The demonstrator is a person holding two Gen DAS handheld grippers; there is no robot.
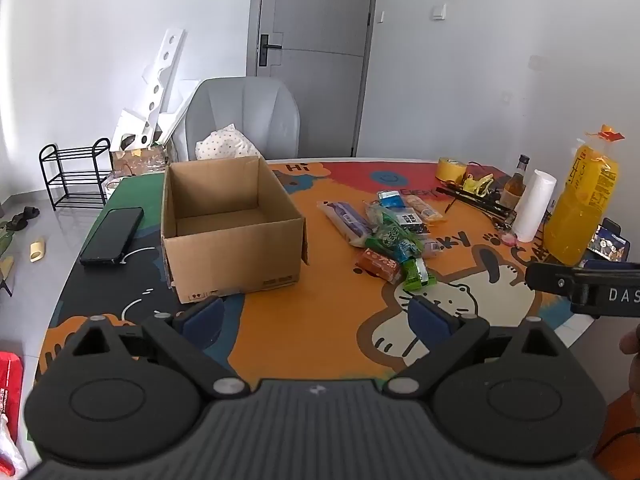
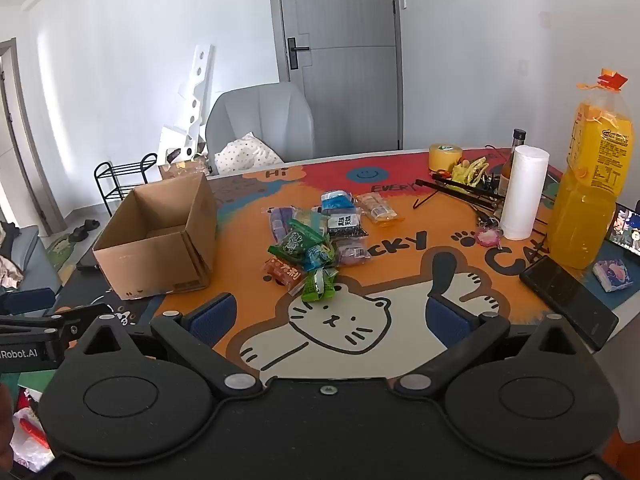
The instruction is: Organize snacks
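Two grippers, left gripper (image 1: pixel 316 316) and right gripper (image 2: pixel 330 316), both spread wide, holding nothing, above the table (image 2: pixel 400 356). Snack packets (image 2: pixel 316 244) piled mid-table, right of the open cardboard box (image 2: pixel 160 240), apart from it. Mat print reads "Hi", "EVERY", "CKY". Juice bottle (image 2: pixel 592 184) label unreadable. Left gripper body reads "Robot.AI"; right one "DAS".

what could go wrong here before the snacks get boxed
The snack packets lie overlapped in a loose pile, so a grab may lift two or drag neighbours. The tall juice bottle and paper roll stand just right of the pile; a wide swing of the right gripper might topple them. The cardboard box may slide if bumped.
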